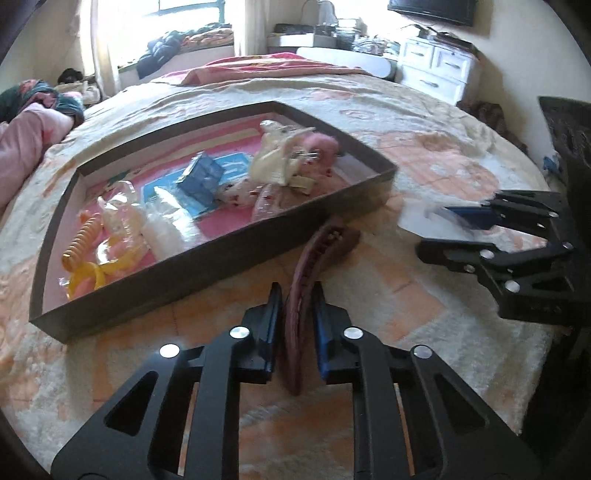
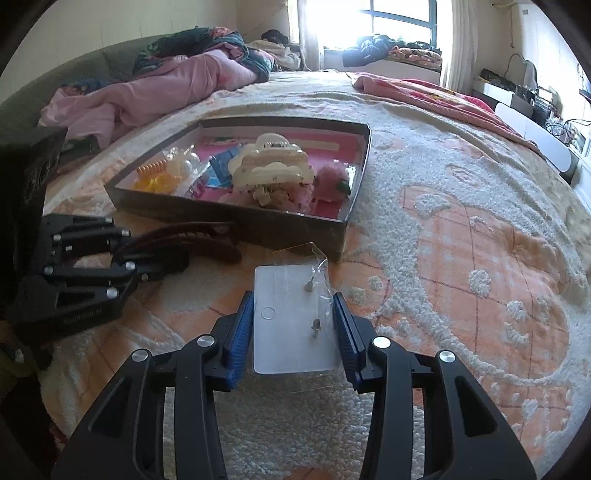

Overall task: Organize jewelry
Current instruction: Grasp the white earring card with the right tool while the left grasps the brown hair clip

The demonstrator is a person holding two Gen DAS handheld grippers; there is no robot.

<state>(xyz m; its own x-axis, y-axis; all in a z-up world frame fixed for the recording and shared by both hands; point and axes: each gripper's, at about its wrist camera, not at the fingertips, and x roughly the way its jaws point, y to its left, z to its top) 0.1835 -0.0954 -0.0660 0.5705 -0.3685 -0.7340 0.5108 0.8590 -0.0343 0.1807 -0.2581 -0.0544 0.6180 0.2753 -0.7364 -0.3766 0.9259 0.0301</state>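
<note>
The left gripper (image 1: 295,325) clamped the brown hair clip (image 1: 314,258) lengthwise, pointing toward the tray (image 1: 258,236); the right gripper (image 2: 293,328) squeezed the earring card (image 2: 288,317).

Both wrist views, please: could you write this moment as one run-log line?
left gripper: shut on brown hair clip | right gripper: shut on earring card | tray: behind both | bedspread: underneath

A fleecy cream and orange blanket (image 2: 461,229) covers the bed. Crumpled pink bedding (image 2: 155,88) lies at its far side by the bright window (image 2: 399,18). White drawers (image 1: 436,66) stand beneath what looks like a dark screen (image 1: 432,11)
</note>
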